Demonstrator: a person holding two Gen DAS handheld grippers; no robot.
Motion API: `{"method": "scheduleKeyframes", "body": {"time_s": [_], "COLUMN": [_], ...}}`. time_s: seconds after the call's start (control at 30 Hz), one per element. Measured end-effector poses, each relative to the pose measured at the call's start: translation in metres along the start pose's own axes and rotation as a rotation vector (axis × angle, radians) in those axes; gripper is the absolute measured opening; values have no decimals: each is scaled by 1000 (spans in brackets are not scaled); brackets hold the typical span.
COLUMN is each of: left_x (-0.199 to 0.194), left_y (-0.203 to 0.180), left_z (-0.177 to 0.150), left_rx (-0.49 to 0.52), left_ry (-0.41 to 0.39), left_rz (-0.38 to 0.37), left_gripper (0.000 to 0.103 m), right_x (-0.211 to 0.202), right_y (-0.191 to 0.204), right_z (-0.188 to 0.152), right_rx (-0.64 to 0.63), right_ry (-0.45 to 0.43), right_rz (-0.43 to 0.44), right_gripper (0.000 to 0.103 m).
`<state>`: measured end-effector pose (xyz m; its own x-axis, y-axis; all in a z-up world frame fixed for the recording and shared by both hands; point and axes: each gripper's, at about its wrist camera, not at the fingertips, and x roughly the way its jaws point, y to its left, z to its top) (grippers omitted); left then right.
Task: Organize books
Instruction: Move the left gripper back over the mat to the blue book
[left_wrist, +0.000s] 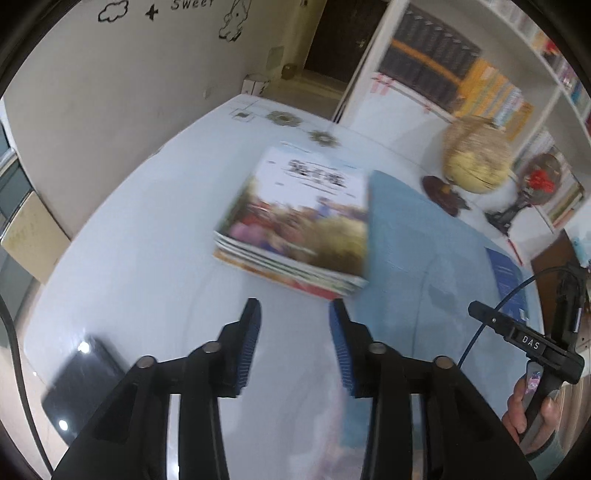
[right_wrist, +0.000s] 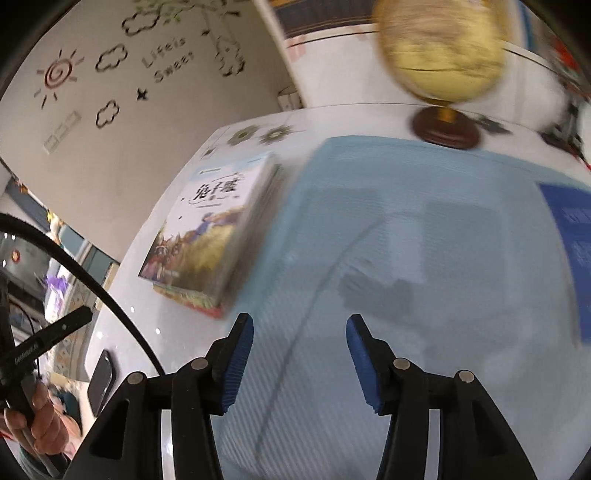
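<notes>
A stack of books (left_wrist: 295, 221) lies on the white table (left_wrist: 147, 229), its top cover white above a colourful picture. The same stack of books (right_wrist: 210, 236) shows left of centre in the right wrist view. A blue book (left_wrist: 508, 277) lies on the light blue mat (left_wrist: 417, 236), and that blue book (right_wrist: 572, 236) sits at the right edge of the right wrist view. My left gripper (left_wrist: 295, 314) hangs open just short of the stack, nothing between its blue pads. My right gripper (right_wrist: 300, 325) is open over the light blue mat (right_wrist: 406, 229), also bare.
A yellow globe (left_wrist: 476, 158) on a dark round base stands at the back of the table, before a bookshelf (left_wrist: 461, 74). A black phone (left_wrist: 79, 380) lies near the table's front left. A small ornament with red parts (left_wrist: 535, 184) stands right of the globe.
</notes>
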<state>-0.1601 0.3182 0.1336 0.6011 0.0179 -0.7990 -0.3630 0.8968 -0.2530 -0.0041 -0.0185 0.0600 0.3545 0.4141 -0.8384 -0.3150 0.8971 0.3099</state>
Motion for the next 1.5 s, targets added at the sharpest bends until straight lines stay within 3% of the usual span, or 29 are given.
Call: {"method": "scheduleKeyframes", "body": {"time_s": [0.07,0.23,0.37,0.5,0.67,0.77,0.87,1.03,1.27,1.4,1.5], "left_x": [-16,-39,-47,-48,-19,17,56,129,188,207,217], "left_y": [-22,-76,-128,-175,-252,-312,-361,-423,-435,-435,-439], "left_z": [-18,-54,-70,-75,-64,-57,-54,-61,-67,-64,-63], "left_rx": [-3,-3,53,82,144,153,149,164,107,40,13], "left_ry": [-35,-56,-47,-48,-30,14,67,146,212,228,245], "left_rz": [1,-51,-83,-123,-199,-214,-228,-154,-96,-99,-101], "left_gripper": [54,55,55,67,67,67,67,67,67,67,67], "right_x": [-23,-83,-123,-158,-190,-199,-203,-182,-125,-98,-82], "right_y": [-19,-75,-133,-187,-246,-288,-322,-375,-401,-409,-412], "right_z": [-16,-67,-87,-81,-67,-54,-41,-13,25,47,58], "right_rx": [8,7,90,175,205,197,187,157,99,82,87], "right_ry": [-9,-11,-16,-61,-107,-86,-63,10,72,56,56], "right_rz": [-3,-70,-105,-121,-158,-176,-175,-160,-103,-61,-80], "right_gripper": [51,54,54,54,55,56,56,57,57,57,52]}}
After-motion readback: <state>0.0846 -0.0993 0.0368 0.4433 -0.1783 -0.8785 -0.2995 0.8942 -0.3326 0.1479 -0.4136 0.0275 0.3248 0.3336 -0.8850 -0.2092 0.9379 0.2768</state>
